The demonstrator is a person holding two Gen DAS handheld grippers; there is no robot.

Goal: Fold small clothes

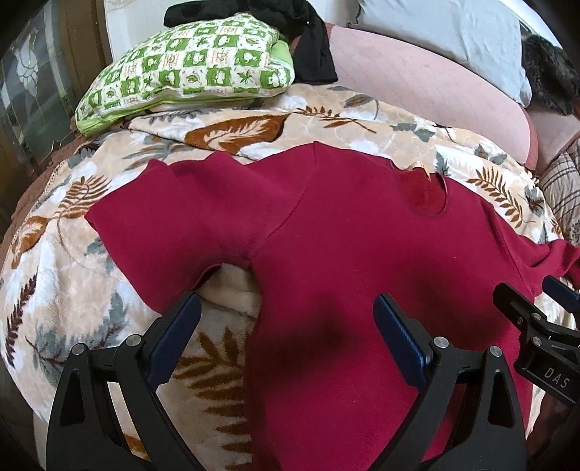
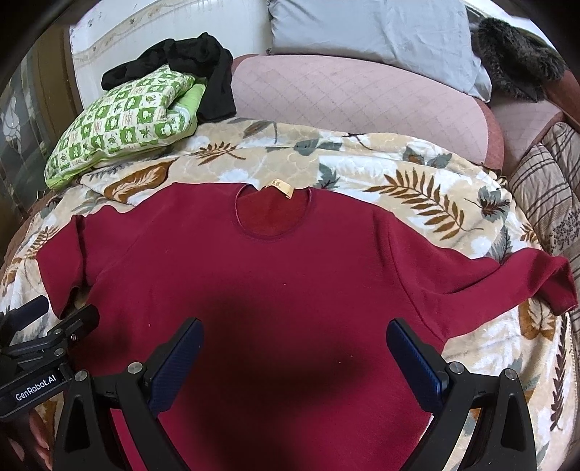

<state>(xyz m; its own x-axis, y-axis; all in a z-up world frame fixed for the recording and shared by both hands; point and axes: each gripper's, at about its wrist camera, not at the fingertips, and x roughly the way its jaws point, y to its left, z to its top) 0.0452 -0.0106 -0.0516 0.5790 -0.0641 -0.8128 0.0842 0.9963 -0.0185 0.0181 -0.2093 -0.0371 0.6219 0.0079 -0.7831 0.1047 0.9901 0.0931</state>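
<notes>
A red shirt (image 2: 275,290) is laid flat on a leaf-print blanket (image 2: 417,174) that is spread over the bed. Its neck hole is turned toward the far edge of the bed, and both short sleeves are spread out to the sides. A small tan tag (image 2: 281,186) is seen inside the collar, but its writing is too small to be read.

The left gripper (image 1: 286,315) is held above the near left part of the shirt, close to the armpit. Its fingers (image 1: 174,337) are spread wide apart, and nothing is held between them. The right gripper (image 2: 293,340) is held above the middle of the shirt. It is wide open too, and nothing is held.

A green and white checked pillow (image 2: 119,126) is found at the far left corner, and a black cloth (image 2: 203,69) is draped over it. Behind the blanket, a pink cushion (image 2: 355,105) and a grey pillow (image 2: 373,32) are seen. Something dark and furry (image 2: 514,61) is lying at the far right. A plaid quilt (image 2: 547,188) is seen by the right edge.

"GenRobot.AI" can be read on the left gripper, and "DAS" on the right gripper.
</notes>
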